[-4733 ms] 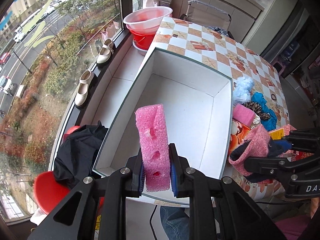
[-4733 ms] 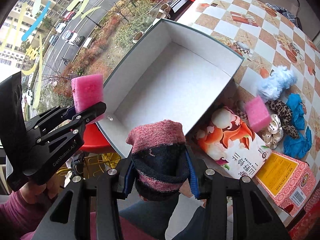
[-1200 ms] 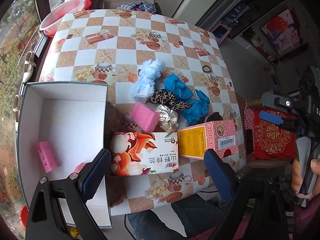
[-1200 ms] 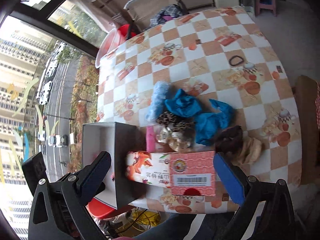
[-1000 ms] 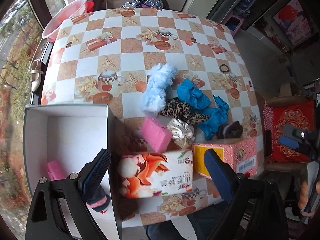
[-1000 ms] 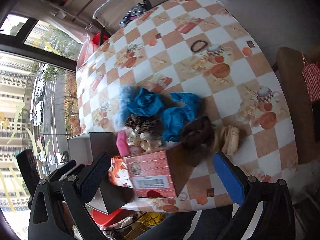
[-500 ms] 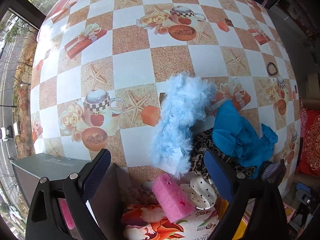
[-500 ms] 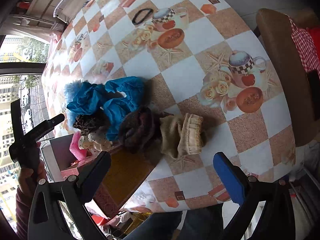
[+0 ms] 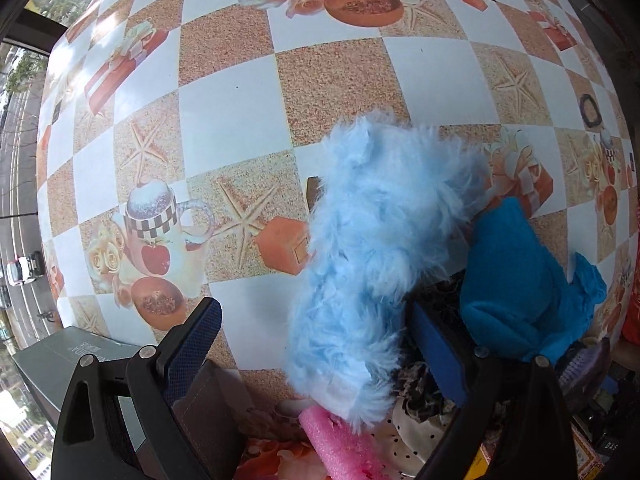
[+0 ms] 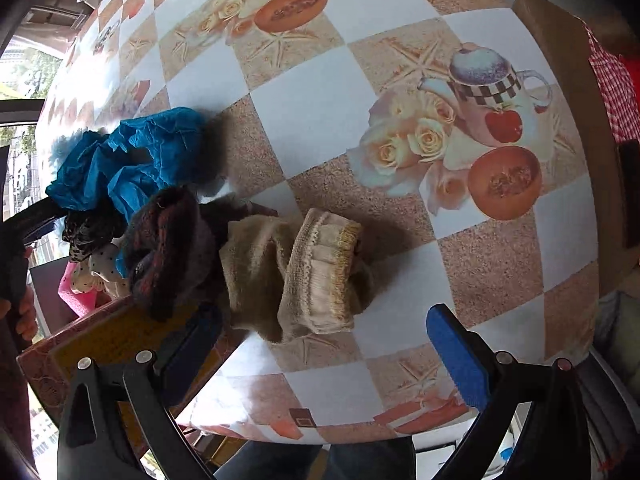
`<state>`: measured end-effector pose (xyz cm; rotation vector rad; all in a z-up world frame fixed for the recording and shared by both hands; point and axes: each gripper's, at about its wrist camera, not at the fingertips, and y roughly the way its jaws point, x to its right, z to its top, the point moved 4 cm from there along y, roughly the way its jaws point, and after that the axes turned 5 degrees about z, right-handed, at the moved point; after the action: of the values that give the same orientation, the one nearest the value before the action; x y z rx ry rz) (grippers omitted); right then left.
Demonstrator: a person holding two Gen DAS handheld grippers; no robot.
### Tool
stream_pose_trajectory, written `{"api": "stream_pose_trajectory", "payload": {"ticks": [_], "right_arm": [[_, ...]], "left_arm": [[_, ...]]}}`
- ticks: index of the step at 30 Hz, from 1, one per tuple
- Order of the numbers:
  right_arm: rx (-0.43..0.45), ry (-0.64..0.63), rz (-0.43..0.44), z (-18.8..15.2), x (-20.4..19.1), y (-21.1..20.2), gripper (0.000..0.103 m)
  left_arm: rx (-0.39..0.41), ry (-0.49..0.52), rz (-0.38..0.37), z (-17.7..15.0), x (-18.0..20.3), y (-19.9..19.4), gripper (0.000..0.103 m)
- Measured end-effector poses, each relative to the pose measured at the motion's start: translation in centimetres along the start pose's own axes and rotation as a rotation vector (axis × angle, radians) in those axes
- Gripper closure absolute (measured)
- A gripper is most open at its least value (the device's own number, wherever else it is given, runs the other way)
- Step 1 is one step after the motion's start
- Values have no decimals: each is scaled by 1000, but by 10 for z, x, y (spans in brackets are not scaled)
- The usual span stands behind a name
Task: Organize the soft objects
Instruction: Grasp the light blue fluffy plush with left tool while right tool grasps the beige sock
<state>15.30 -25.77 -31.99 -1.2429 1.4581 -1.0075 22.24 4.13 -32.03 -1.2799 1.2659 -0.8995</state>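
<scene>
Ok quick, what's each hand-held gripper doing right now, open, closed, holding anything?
Left hand-held gripper: open, empty, straddling the fluffy light-blue item.
Right hand-held gripper: open, empty, just short of the beige sock.

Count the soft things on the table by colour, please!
Light blue: 1, fluffy piece
Bright blue: 1, crumpled cloth bunch
Pink: 1, foam block
Beige: 1, sock
Dark red-and-black: 1, knit sock
Leopard-print: 1, scrunchie
White dotted: 1, bow
Total: 7
</scene>
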Motion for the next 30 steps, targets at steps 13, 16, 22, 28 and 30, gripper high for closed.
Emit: {"api": "stream_pose_trajectory", "payload": {"ticks": [13,16,22,28,30], "right_arm": [[14,-38,-123,17,-9,24,0],[-35,-71,-178,18,-14,30,0],[-24,-132,-231,10,-19,31,0],[79,-225,-208,3,-17,5,55],[78,-191,-147,2,-8,-3,58]], "left_arm": [[-63,-78,-83,17,0,25,0],[-61,-76,-84,21,-6,25,0],[-6,-53,-31,10,13,17,6],[84,81,-24,4,44,-8,72],[110,88,-5,3,46,-14,73]]}}
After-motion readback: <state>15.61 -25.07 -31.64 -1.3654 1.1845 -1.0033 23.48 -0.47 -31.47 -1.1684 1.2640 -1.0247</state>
